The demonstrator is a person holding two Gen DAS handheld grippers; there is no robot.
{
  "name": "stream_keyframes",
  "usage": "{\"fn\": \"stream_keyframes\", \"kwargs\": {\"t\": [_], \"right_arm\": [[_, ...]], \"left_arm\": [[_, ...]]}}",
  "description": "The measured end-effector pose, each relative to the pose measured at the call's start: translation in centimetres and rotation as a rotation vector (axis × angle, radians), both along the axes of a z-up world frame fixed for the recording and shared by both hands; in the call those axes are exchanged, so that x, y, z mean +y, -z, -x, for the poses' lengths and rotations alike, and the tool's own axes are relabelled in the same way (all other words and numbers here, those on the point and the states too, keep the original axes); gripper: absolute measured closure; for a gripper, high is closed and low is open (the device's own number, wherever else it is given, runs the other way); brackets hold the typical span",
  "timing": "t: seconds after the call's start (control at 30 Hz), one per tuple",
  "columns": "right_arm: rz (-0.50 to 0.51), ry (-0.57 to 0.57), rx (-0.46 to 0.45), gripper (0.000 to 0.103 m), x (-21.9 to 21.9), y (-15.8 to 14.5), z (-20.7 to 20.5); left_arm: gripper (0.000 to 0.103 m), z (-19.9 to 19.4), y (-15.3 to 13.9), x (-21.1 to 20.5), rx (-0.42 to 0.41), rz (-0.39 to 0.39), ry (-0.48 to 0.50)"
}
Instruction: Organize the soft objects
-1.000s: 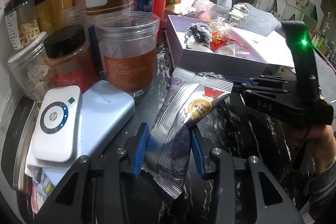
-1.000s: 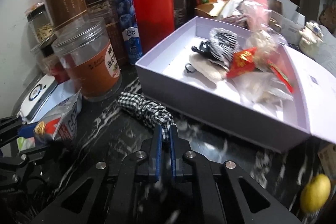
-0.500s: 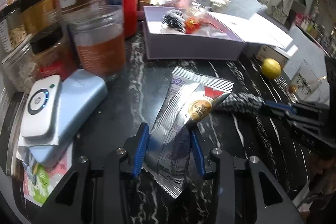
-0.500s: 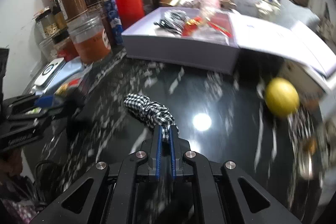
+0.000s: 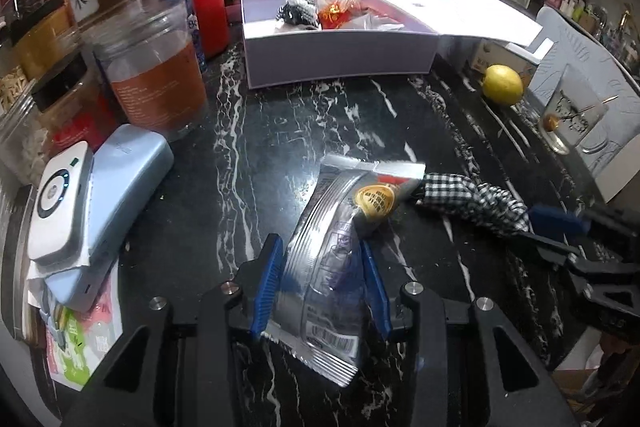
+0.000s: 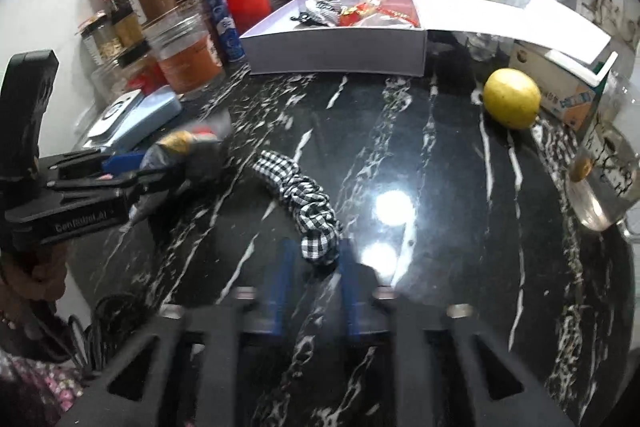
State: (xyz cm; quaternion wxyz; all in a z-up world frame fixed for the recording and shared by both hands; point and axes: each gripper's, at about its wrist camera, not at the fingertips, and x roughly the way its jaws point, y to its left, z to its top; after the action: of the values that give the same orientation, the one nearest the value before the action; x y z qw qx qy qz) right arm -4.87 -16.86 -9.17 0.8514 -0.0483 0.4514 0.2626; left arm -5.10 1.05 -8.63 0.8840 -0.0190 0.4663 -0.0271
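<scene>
Left hand-held gripper [image 5: 322, 281] clamps silver foil snack packet [image 5: 340, 227], could slip; right hand-held gripper [image 6: 314, 267] blurred, prob. apart round b/w checked fabric scrunchie [image 6: 304, 203].

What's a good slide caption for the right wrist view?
Right gripper open around a checked fabric scrunchie on the black marble counter, lemon and open box beyond.

Home kitchen: marble counter [image 6: 440, 187], food jars [image 6: 188, 55].
</scene>
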Motion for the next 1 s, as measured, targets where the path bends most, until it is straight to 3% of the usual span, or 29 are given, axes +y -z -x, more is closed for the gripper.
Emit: {"fn": "stream_keyframes", "kwargs": {"t": [0.03,0.17,0.27,0.5,0.77,1.0], "right_arm": [[0.007,0.002,-0.012,0.048,0.1,-0.1,-0.2],[0.014,-0.035,-0.028,0.041,0.6,-0.3,-1.0],[-0.004,-0.058,-0.022,0.041,1.2,-0.1,-1.8],[0.001,-0.098,0.002,0.041,2.7,0.8,-3.1],[0.021,-0.110,0.018,0.041,3.3,1.6,-3.4],[0.047,-0.083,-0.033,0.045,3.0,1.8,-3.9]], "left_arm": [[0.061,-0.3,0.3,0.0,0.012,0.004,0.000],[0.060,-1.0,0.9,0.2,0.025,0.026,0.007],[0.058,-1.3,1.1,0.4,0.016,0.047,0.015],[0.058,-1.8,1.4,-0.3,-0.018,-0.019,0.027],[0.058,-2.4,1.5,-0.3,-0.039,-0.028,0.026],[0.058,-2.8,1.6,-0.2,-0.051,-0.029,0.016]]}}
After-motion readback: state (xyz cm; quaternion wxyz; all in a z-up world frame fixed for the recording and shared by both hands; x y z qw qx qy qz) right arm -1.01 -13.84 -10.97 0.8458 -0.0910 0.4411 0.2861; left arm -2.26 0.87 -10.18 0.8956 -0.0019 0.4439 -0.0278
